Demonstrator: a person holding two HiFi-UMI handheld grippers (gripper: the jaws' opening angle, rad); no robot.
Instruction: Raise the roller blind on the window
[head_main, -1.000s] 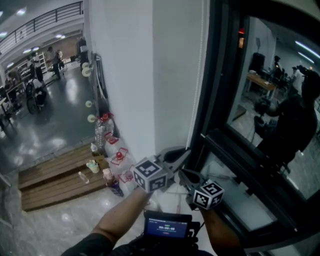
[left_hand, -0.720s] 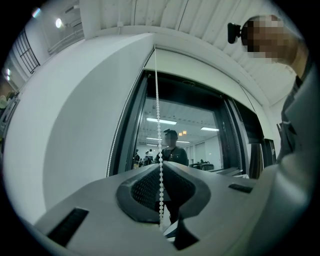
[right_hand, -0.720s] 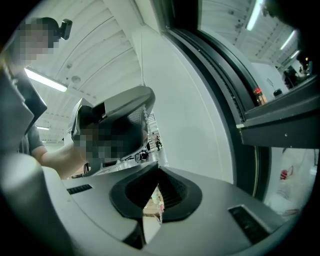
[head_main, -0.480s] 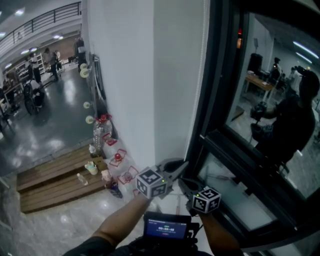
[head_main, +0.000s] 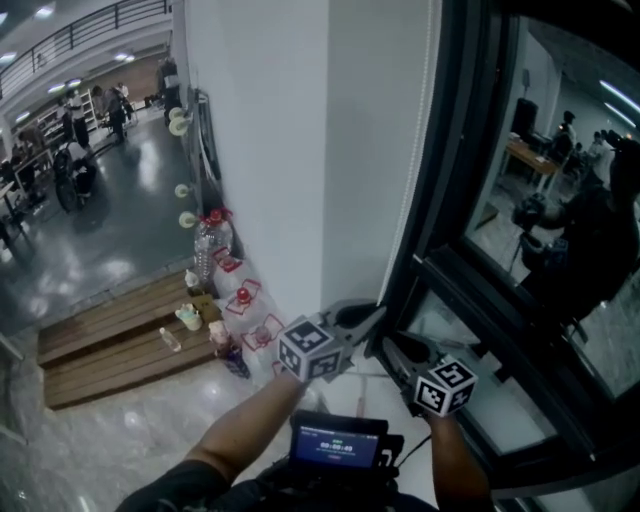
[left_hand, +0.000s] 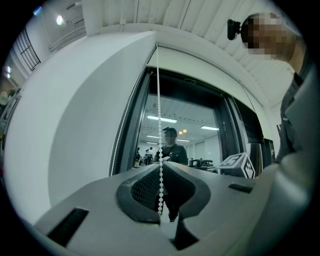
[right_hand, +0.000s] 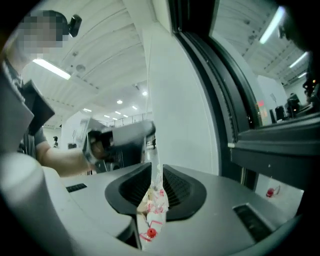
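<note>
Farthest left, a slatted wooden pallet (head_main: 110, 345) and a cluster of clear plastic bottles (head_main: 208, 262) sit on the glossy floor (head_main: 100, 440) against the smooth white wall (head_main: 270, 150), well apart from the work. Next comes the bead chain (left_hand: 158, 100), a string of small white balls hanging straight down beside the dark window frame (head_main: 450, 150). The left tongs (left_hand: 161, 167) are pinched together on it, and the beads run down between the cross-hatched black pads (left_hand: 145, 187), presumably so the textured rubber keeps the slippery chain from running back. Just to the right and a little lower, the right tongs (right_hand: 156, 175) have just been opening. Their jaws stand apart and press nothing, and only a pale blurred streak, perhaps the chain, leads to the gap. This looks like a release in order to take a fresh hold higher up. Past them the glass (head_main: 540, 220) is uncovered. The roller blind (left_hand: 200, 62) seems to be the flat pale band across the window's top, so it is probably nearly raised.
</note>
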